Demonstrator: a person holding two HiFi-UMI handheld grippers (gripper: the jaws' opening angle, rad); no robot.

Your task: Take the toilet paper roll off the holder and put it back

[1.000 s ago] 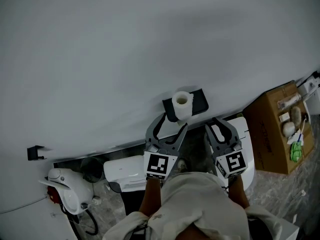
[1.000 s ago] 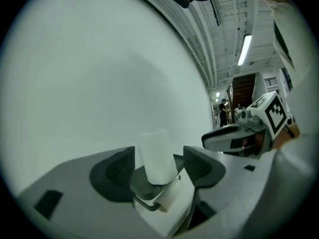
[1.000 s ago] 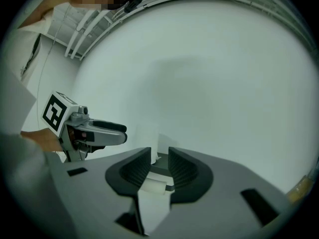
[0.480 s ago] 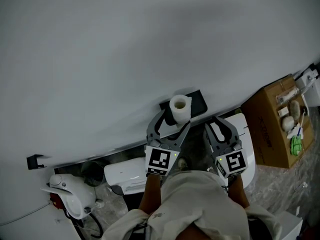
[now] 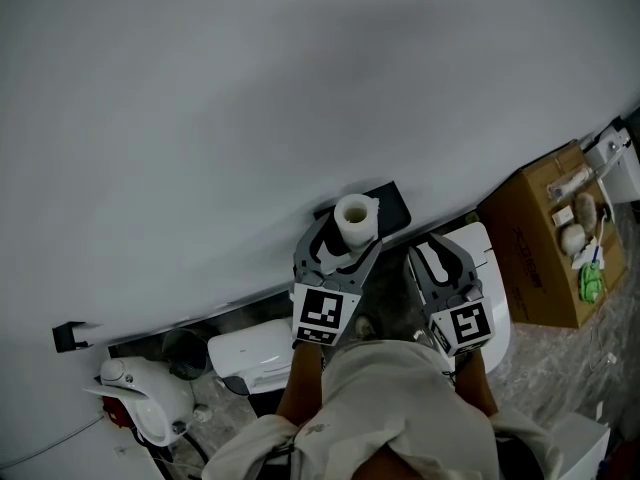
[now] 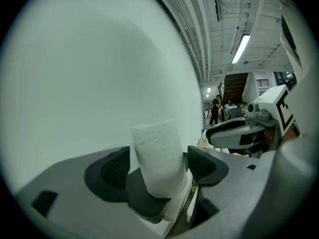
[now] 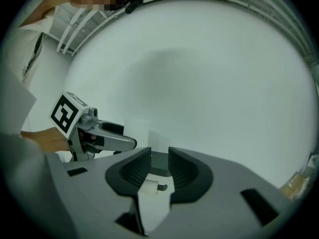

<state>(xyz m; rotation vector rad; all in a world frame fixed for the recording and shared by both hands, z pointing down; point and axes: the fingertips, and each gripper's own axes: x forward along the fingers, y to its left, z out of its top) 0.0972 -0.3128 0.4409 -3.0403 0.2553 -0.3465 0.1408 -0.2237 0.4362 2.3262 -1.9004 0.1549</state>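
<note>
A white toilet paper roll (image 5: 356, 218) stands upright on a black holder (image 5: 393, 206) fixed to the pale wall. My left gripper (image 5: 338, 246) is open, one jaw on each side of the roll. In the left gripper view the roll (image 6: 158, 158) fills most of the gap between the pads; I cannot tell whether they touch it, and the holder (image 6: 144, 205) shows below it. My right gripper (image 5: 437, 253) sits just right of the holder, open by a narrow gap with nothing in it. Its own view shows the left gripper (image 7: 97, 133) and the holder (image 7: 159, 159).
A white toilet tank (image 5: 492, 268) lies under the right gripper. A cardboard box (image 5: 535, 258) with small items stands at the right. A white fixture (image 5: 250, 348) and a white appliance (image 5: 140, 398) sit low left. A black hook (image 5: 68, 336) juts from the wall.
My left gripper has moved forward toward the wall, so its open jaws now straddle the roll instead of sitting just short of it. The right gripper has hardly moved.
</note>
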